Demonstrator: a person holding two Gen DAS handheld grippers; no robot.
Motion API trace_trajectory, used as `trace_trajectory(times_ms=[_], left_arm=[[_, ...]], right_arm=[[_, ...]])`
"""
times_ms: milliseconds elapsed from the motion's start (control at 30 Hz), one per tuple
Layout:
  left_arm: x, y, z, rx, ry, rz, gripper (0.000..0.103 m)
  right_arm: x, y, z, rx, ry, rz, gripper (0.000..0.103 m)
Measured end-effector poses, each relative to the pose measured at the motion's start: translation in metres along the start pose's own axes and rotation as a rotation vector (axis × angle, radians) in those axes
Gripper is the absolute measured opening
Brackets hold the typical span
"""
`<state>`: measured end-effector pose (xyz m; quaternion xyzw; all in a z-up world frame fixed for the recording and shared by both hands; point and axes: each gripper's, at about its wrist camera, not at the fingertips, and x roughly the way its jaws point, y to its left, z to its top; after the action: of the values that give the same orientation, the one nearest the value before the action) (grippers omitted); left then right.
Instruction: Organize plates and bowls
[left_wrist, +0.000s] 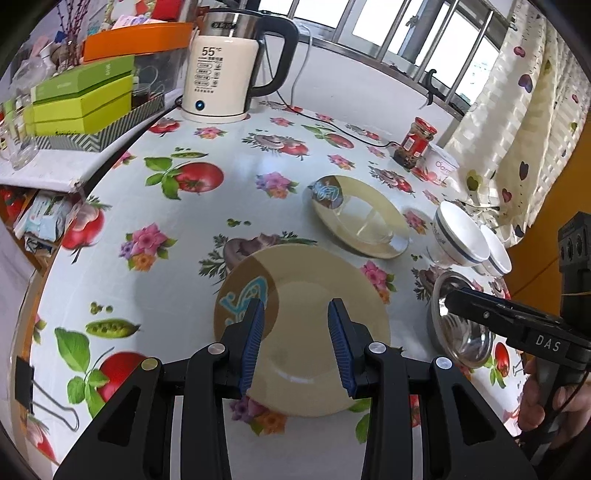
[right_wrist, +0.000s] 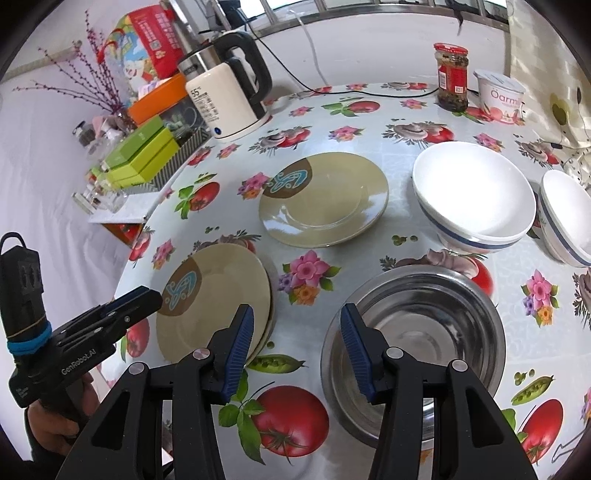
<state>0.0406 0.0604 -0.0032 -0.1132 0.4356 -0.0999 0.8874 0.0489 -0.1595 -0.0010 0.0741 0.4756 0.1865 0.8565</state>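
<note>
Both grippers hang released: left gripper (left_wrist: 296, 325) over the near plate stack (left_wrist: 314, 332), right gripper (right_wrist: 297, 332) beside the steel bowl (right_wrist: 424, 332). Probably next: grasp the far plate (right_wrist: 325, 199) beyond that stack.

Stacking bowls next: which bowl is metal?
The steel bowl nearest the right hand-held gripper; the two bowls behind it are white with blue bands.

Beige plate (right_wrist: 218, 306), blue-striped white bowl (right_wrist: 472, 195), floral tablecloth (right_wrist: 406, 122)
</note>
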Motion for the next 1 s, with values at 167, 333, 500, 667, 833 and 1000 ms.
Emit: trace_trajectory(times_ms=[167, 333, 500, 667, 833, 1000], left_arm=[[0.006, -0.005, 0.013, 0.018, 0.003, -0.012, 0.037], [0.018, -0.008, 0.03, 0.04, 0.02, -0.038, 0.037], [0.03, -0.01, 0.048, 0.058, 0.028, -0.042, 0.037], [0.044, -0.012, 0.064, 0.084, 0.043, -0.048, 0.037], [0.066, -0.015, 0.085, 0.107, 0.075, -0.061, 0.037], [0.093, -0.014, 0.105, 0.123, 0.119, -0.085, 0.037]], right_arm=[[0.003, -0.004, 0.007, 0.015, -0.003, -0.007, 0.049], [0.008, -0.009, 0.016, 0.044, -0.007, -0.009, 0.049], [0.014, -0.014, 0.029, 0.071, -0.016, -0.02, 0.049], [0.021, -0.019, 0.039, 0.095, -0.016, -0.035, 0.049], [0.034, -0.026, 0.05, 0.123, -0.005, -0.067, 0.049], [0.049, -0.03, 0.059, 0.147, 0.021, -0.092, 0.049]])
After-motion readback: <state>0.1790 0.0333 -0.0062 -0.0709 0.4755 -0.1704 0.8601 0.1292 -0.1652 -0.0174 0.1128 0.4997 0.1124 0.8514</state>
